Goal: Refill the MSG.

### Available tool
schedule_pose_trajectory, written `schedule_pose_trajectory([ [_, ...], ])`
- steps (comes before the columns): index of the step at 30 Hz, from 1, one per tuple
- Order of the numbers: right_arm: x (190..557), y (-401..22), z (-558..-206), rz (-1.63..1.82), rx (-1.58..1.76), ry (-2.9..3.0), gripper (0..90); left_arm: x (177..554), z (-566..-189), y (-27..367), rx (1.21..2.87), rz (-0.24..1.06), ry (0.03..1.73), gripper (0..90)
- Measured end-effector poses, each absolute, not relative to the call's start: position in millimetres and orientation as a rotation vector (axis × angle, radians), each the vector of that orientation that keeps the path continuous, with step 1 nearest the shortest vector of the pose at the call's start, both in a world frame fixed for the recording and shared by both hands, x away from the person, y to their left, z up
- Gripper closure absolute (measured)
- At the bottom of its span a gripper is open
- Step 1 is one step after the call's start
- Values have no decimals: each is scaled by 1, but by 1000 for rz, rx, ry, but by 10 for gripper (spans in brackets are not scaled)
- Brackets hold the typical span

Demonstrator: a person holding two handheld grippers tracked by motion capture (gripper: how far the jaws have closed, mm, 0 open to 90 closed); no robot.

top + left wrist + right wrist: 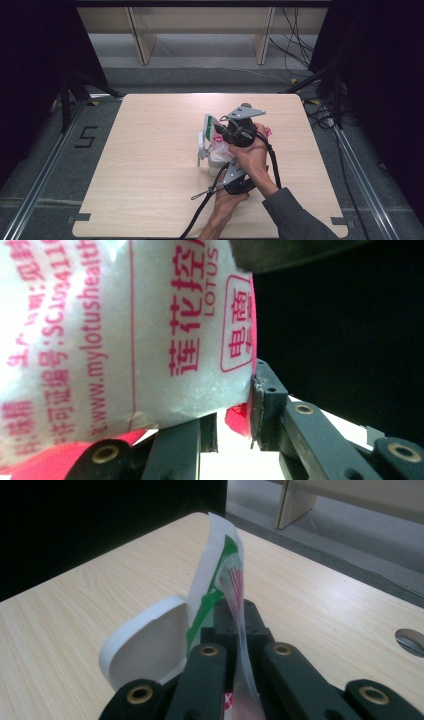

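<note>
A clear plastic bag (220,145) of white granules with red print is held up over the middle of the wooden table (150,150). In the left gripper view the bag (125,340) looms close, and my left gripper (232,410) is shut on its lower edge, the right pad pressing its side. My right gripper (235,615) is shut on the bag's thin top strip (222,575), green and white, which stands up from the jaws. In the high view the right gripper (215,129) points left at the bag's top, with the left gripper (222,170) just below it.
A white round bowl (145,640) sits on the table right beside the bag, to its left (200,150). A small round hole (410,640) is in the tabletop farther back. A black cable (202,202) trails toward the front edge. Wooden shelf legs (142,40) stand beyond the table.
</note>
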State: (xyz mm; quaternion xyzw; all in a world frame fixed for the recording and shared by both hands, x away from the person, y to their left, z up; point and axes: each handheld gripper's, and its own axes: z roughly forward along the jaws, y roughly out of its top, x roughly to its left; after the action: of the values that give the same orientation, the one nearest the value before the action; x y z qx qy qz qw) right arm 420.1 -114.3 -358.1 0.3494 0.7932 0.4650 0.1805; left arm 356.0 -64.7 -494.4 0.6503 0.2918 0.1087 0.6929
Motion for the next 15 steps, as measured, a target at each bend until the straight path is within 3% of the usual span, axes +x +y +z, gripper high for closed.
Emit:
schedule_pose_trajectory([
  [15,419,-115,-358,1321,993,2240,900,356,-494,-64,1467,254,645,757],
])
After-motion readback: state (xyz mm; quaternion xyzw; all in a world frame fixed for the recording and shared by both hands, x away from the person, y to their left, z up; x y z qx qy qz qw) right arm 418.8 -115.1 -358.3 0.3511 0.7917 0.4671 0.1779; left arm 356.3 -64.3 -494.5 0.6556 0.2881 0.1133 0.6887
